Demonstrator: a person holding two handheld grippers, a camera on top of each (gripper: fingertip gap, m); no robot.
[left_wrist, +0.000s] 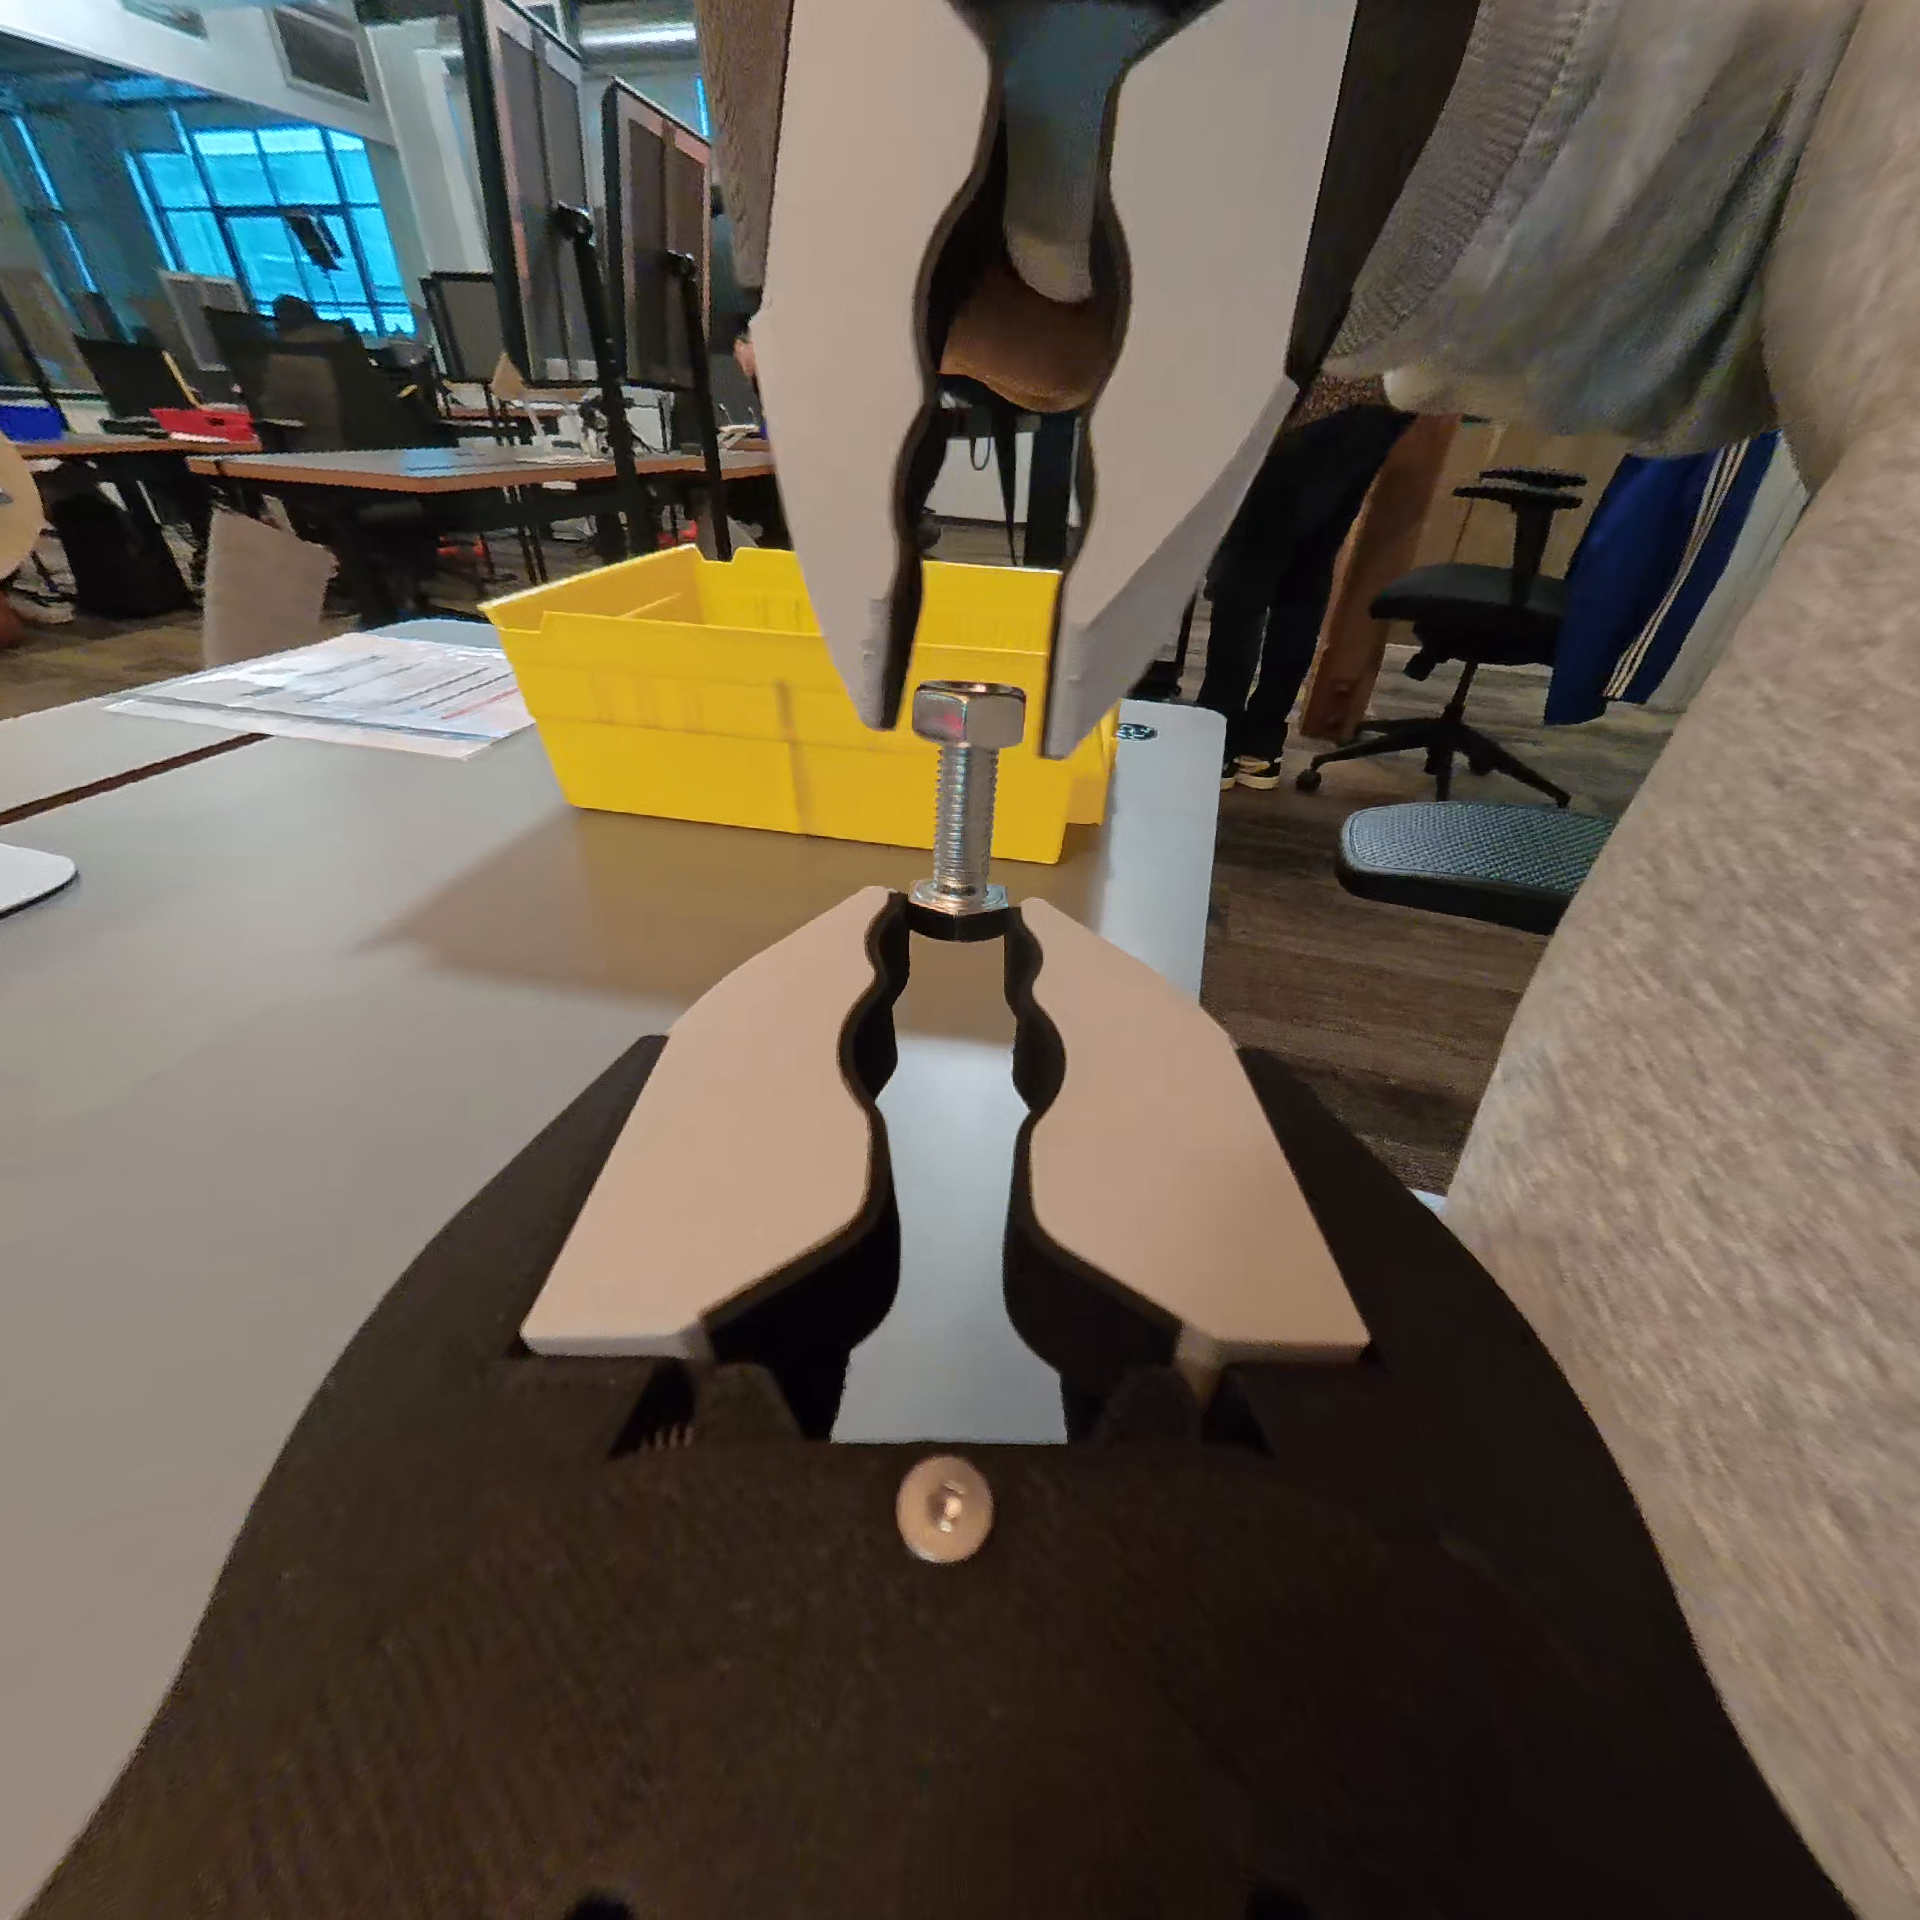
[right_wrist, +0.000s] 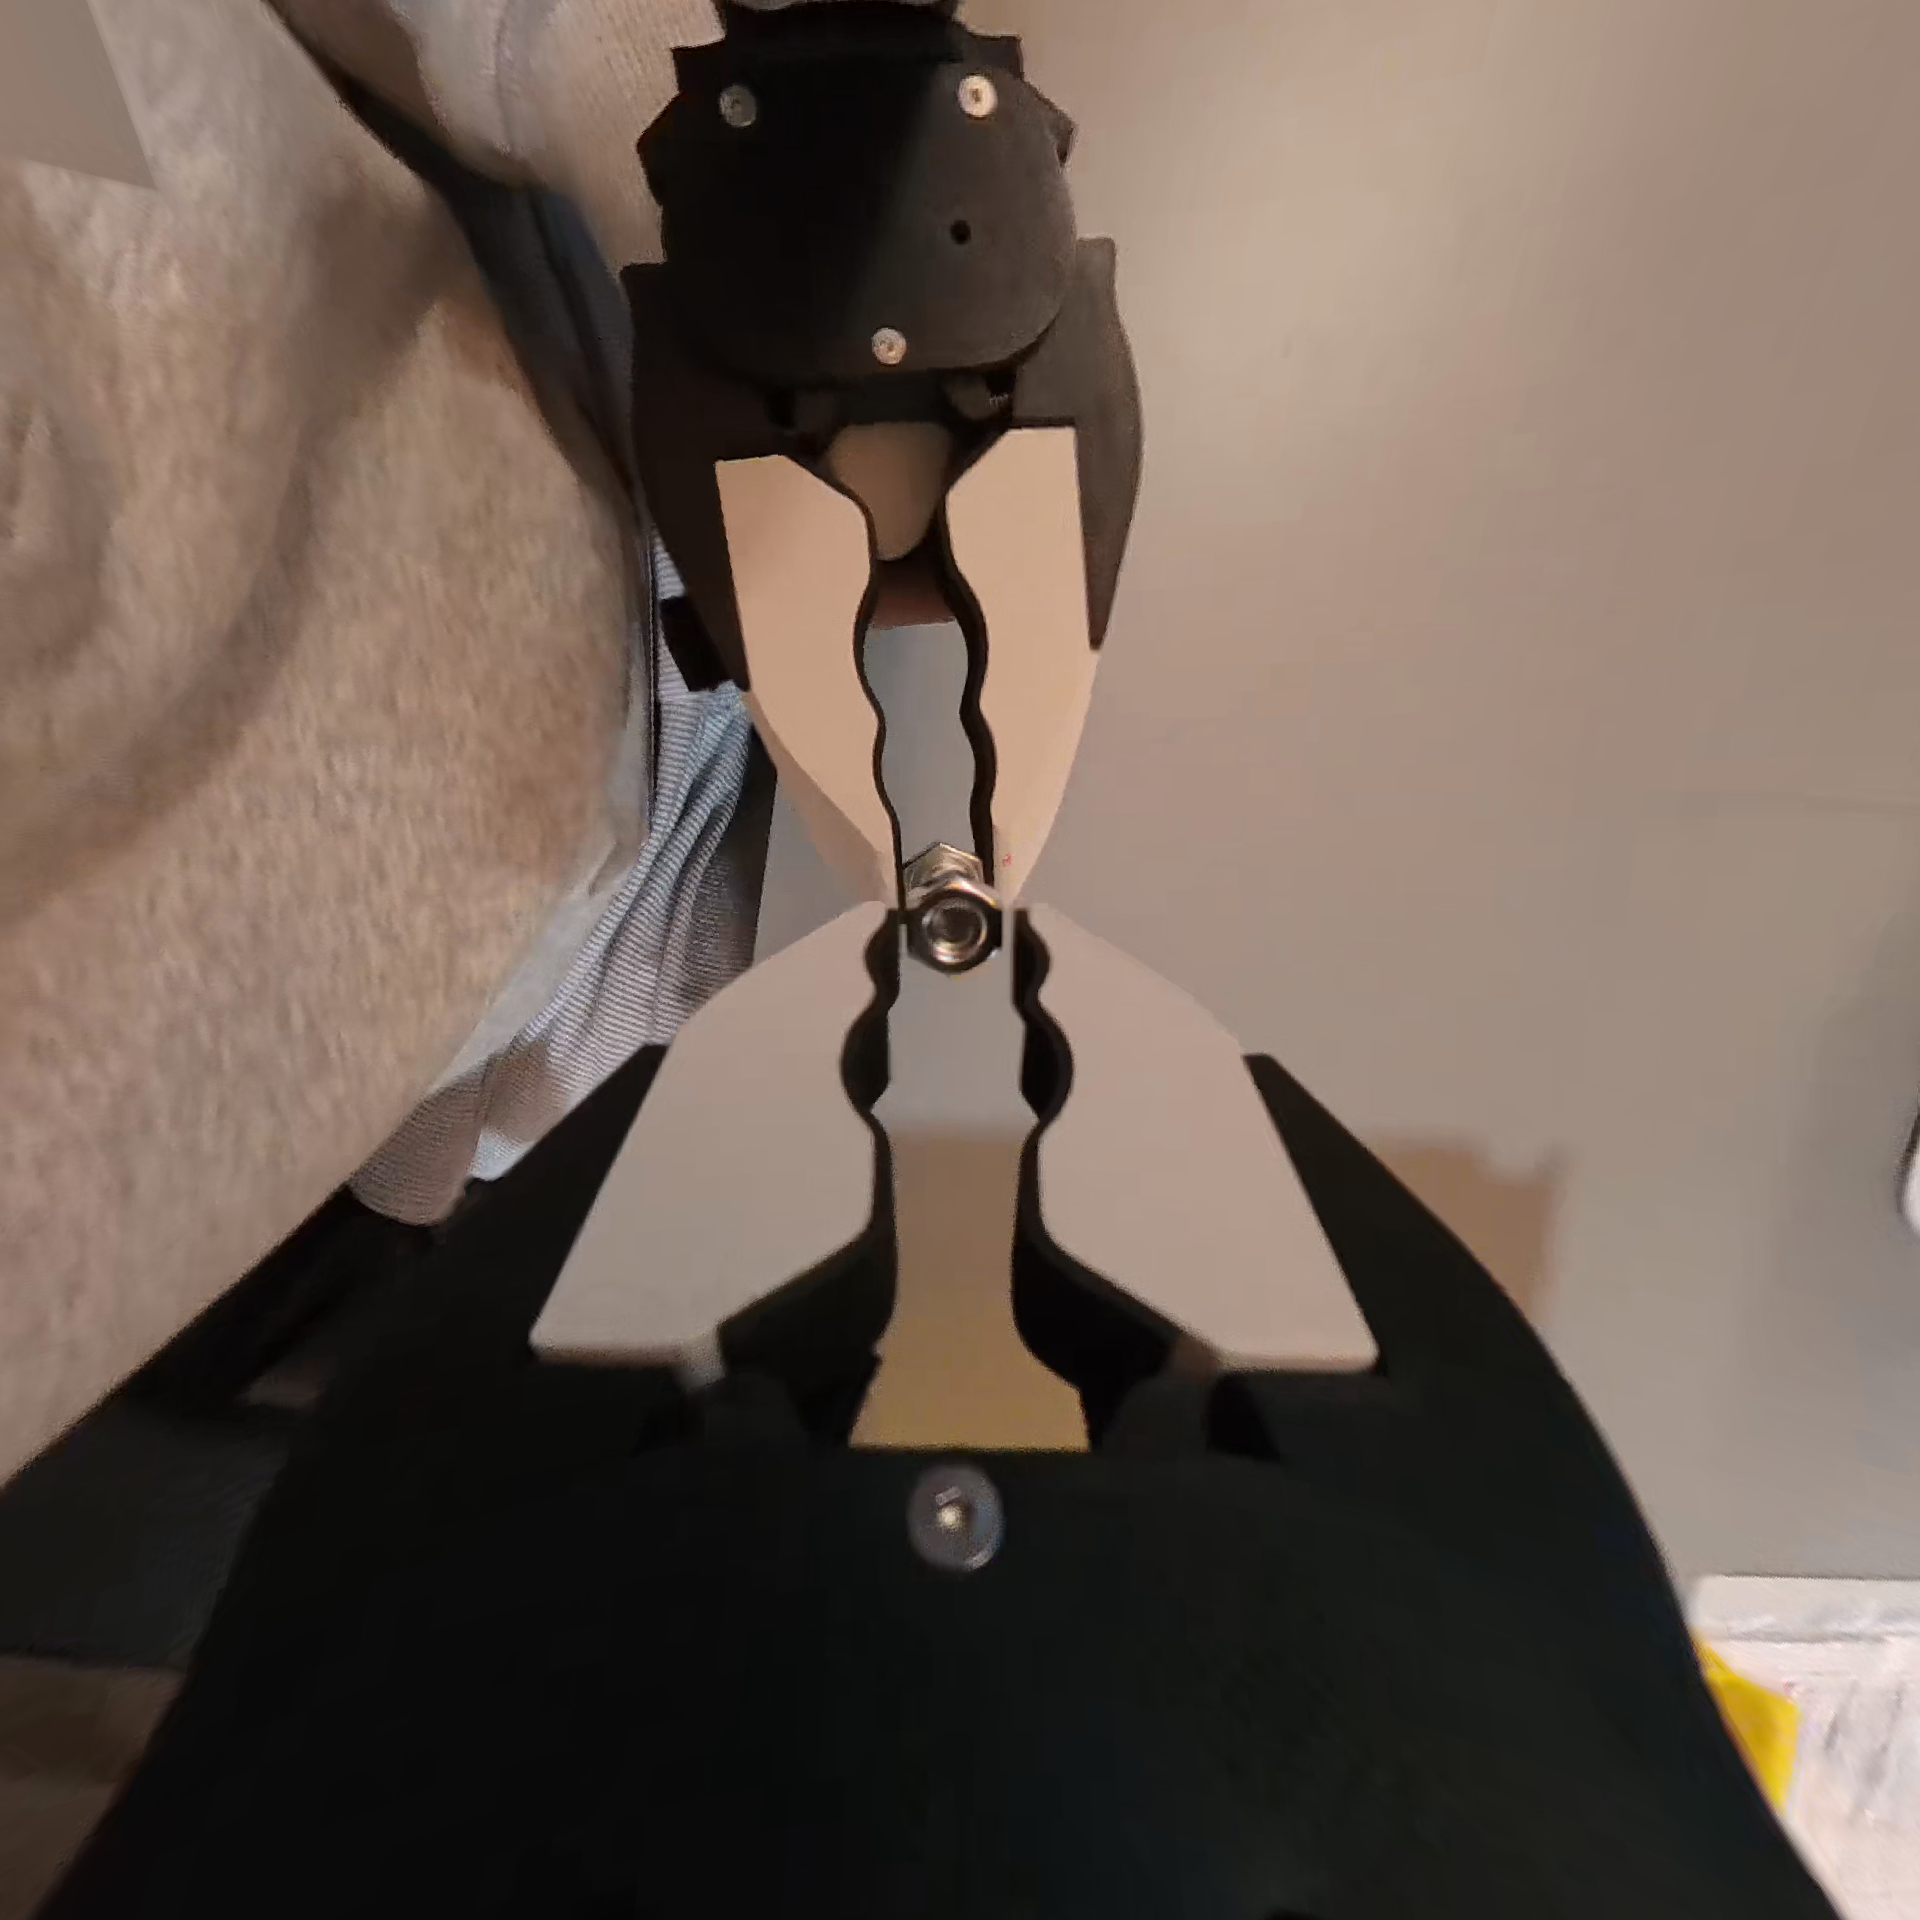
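A silver bolt (left_wrist: 966, 810) stands upright above the grey table (left_wrist: 312, 1039), threaded into a hex nut (left_wrist: 954, 900). My left gripper (left_wrist: 956, 916) is shut on the nut at its fingertips. My right gripper (left_wrist: 968, 719) comes down from above, with its jaws closed around the bolt's hex head (left_wrist: 968, 712). In the right wrist view, my right gripper (right_wrist: 951, 928) holds the bolt head (right_wrist: 951, 928) end-on. Just beyond it, the left gripper (right_wrist: 940, 864) grips the nut (right_wrist: 933, 862). A person's grey sleeve (left_wrist: 1662, 1039) is at the right.
A yellow plastic bin (left_wrist: 727, 707) stands on the table behind the bolt. Printed sheets in a clear sleeve (left_wrist: 332, 686) lie at the back left. The table's right edge (left_wrist: 1164, 883) is close by. A black office chair (left_wrist: 1475, 644) stands on the floor beyond it.
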